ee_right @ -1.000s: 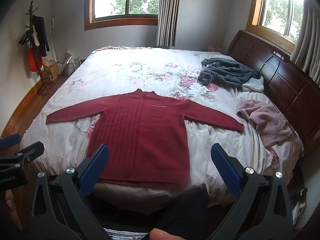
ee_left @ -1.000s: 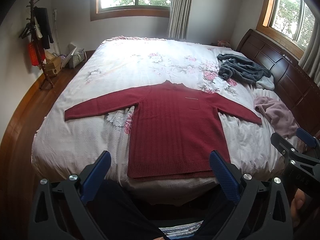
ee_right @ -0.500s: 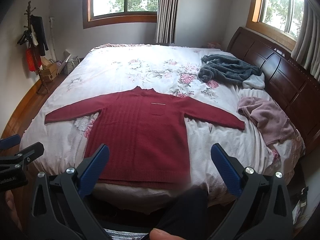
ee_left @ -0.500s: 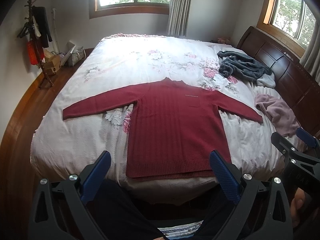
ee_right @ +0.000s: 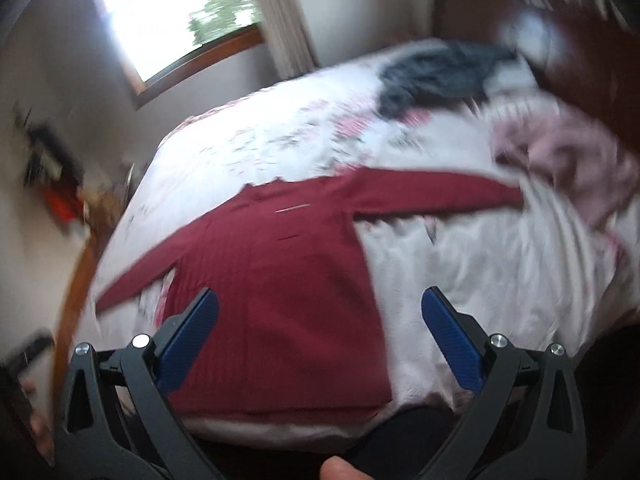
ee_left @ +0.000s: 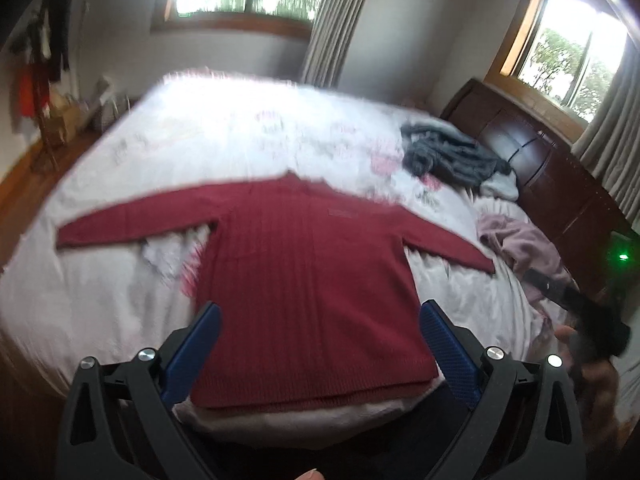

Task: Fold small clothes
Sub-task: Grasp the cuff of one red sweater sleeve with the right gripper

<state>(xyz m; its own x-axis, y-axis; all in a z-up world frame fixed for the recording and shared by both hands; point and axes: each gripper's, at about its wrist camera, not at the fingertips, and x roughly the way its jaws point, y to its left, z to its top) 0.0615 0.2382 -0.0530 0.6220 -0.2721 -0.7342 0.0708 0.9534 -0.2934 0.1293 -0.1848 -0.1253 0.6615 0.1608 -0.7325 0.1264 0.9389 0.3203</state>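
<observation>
red sweater [ee_left: 304, 280] flat on bed [ee_left: 100, 300]; both grippers [ee_left: 320, 344] [ee_right: 320, 336] apart; green light [ee_left: 623, 257] only in left view

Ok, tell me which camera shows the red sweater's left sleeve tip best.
The left wrist view. There the red sweater lies flat and whole on the bed, with its left sleeve stretched out to the cuff. The right wrist view is more blurred and tilted; the same sleeve runs foreshortened toward the bed's edge.
</observation>
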